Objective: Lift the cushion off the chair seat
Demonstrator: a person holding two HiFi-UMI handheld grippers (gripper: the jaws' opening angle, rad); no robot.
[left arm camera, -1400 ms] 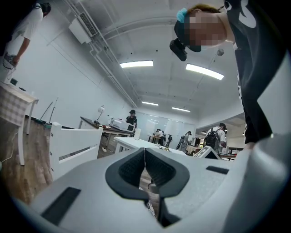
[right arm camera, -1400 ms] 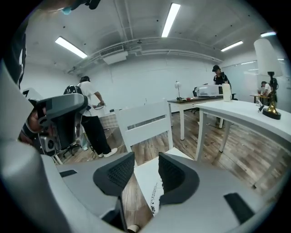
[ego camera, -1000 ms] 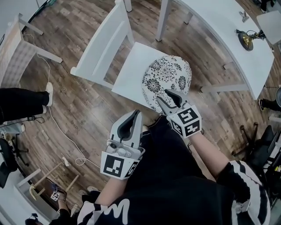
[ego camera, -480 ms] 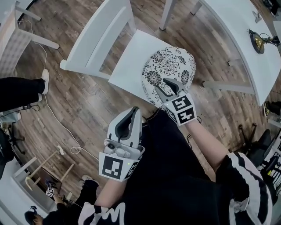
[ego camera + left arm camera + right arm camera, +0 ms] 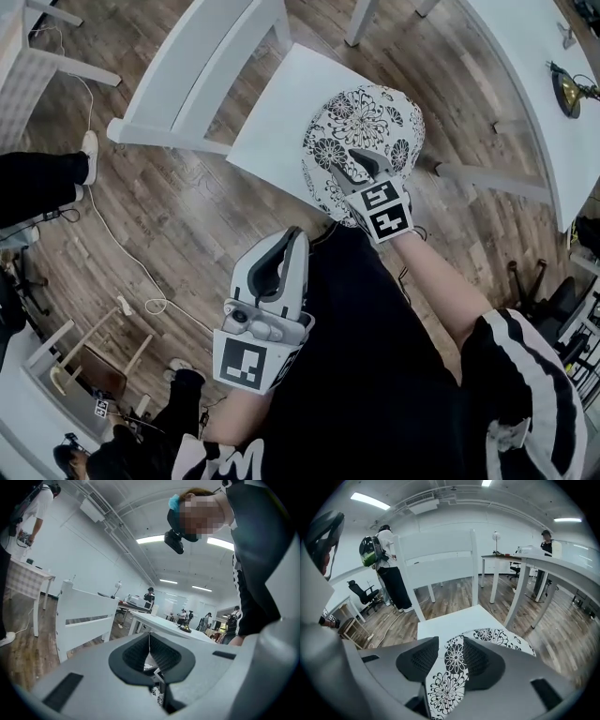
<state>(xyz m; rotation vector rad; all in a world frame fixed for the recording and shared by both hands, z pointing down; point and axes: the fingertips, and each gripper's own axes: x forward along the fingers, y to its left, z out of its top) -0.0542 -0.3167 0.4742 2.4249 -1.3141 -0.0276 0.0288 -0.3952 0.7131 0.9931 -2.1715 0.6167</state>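
Right gripper view shows your right tongs (image 5: 451, 659) pinching the near rim of the floral cushion (image 5: 499, 637), which sits on the chair seat (image 5: 454, 620) at 1 o'clock, seemingly for lifting, while your left tongs (image 5: 284, 242), closed on nothing, wait clear at 7 o'clock.

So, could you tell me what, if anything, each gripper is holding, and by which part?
The right gripper holds the floral cushion by its near edge, between its fingers; the left gripper holds nothing.
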